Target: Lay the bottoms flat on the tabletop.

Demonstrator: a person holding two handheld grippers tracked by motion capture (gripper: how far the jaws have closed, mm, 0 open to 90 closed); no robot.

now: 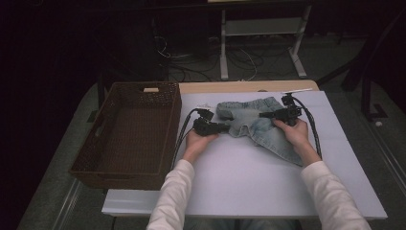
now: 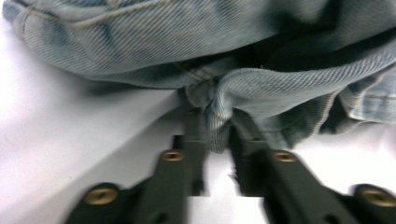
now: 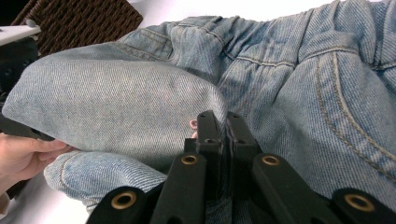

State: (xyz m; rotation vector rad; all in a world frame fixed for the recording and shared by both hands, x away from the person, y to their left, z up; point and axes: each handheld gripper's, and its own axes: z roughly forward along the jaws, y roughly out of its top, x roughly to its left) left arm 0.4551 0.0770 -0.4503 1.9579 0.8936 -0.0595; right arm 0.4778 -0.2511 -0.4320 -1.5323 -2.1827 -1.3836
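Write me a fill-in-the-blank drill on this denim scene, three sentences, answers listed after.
1. Both grippers are clamped on a pair of light blue ____ shorts.
2. The left gripper pinches a bunched fold of cloth, so its jaws are ____.
3. The brown wicker ____ stands at the left of the white board, beside the left hand; the right gripper is shut on cloth too.

Missing words: denim; shut; basket

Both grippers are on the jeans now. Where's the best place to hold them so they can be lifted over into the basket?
Probably just where they are held. The left gripper pinches a bunched fold of the jeans at their edge nearest the wicker basket, coming in level over the white board. The right gripper is shut on the denim at the opposite side. Folded edges give the jaws thickness; flat cloth would not.
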